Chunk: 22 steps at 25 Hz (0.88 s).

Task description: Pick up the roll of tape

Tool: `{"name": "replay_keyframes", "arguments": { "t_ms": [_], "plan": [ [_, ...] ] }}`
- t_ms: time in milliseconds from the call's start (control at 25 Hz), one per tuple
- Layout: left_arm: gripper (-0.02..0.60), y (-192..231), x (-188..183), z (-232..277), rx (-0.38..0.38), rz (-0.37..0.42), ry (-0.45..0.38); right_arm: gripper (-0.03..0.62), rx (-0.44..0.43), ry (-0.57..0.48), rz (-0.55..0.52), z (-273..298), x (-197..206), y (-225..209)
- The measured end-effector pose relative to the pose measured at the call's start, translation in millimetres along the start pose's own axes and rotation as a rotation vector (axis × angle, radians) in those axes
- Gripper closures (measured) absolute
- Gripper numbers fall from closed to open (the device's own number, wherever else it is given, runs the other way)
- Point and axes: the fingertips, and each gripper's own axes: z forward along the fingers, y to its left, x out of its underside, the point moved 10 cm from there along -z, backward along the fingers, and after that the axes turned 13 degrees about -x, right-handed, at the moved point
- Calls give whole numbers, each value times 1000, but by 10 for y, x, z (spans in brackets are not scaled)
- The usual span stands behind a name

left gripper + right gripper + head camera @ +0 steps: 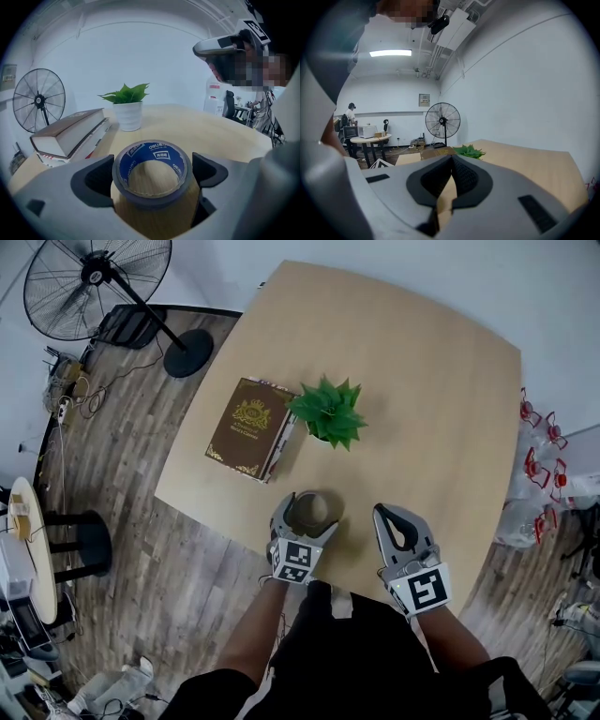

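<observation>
**A:** What lies nearest to you, at the table's near edge?

**B:** Your left gripper (pixel 308 506), a smooth grey moulded shell with a cube of black-and-white square markers (pixel 296 561) at its back. Its jaws stand wide, one on each side of the roll of tape (pixel 154 151). The dark, hollowed pads (pixel 94 180) meet the roll's outer wall on the left and on the right, so the gripper is clamped on it.

**A:** And the roll itself?

**B:** It is a short, wide cylinder with its open end up. It has a dark grey outer band and a blue printed lining inside the core. Pale wood shows through the hole. Whether it rests on the table or hangs just clear of it cannot be told.

**A:** Your other hand?

**B:** Your right gripper (pixel 451 177) is just beside the left one, with its jaws brought together and nothing between them. Its finely ribbed black pads touch at the tips, and a thin wedge of table shows below the point where they meet.

**A:** What is farther out on the table?

**B:** Near the middle of the top a thick hardback book (pixel 246 426) lies flat, its brown cover stamped with gold ornament. Just beside its right edge is a small plant (pixel 328 411) with stiff, pointed green leaves in a plain white tapered pot (pixel 129 116). The table (pixel 422 409) is a rounded square of matte, light wood grain.

**A:** And beyond it?

**B:** Beyond the table is a floor of grey-brown planks (pixel 122 484). Off the table's far left corner stands a black pedestal fan (pixel 94 282) with a round wire cage and a disc base.
</observation>
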Motion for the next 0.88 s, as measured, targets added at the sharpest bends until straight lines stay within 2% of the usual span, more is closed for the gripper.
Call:
{"name": "replay_keyframes", "arguments": {
  "t_ms": [160, 200, 520, 880],
  "plan": [
    [66, 3, -15, 27, -8, 11, 8, 600, 2, -4, -10, -13, -12, -34],
    [91, 7, -17, 30, -8, 17, 10, 600, 2, -5, -11, -14, -17, -38],
    [95, 8, -57, 30, 1, 30, 1, 600, -5, -19, -35, -19, -48, -66],
    [97, 74, -346, -179, -35, 22, -94, 600, -6, -15, -18, -44, -77, -50]
  ]
}}
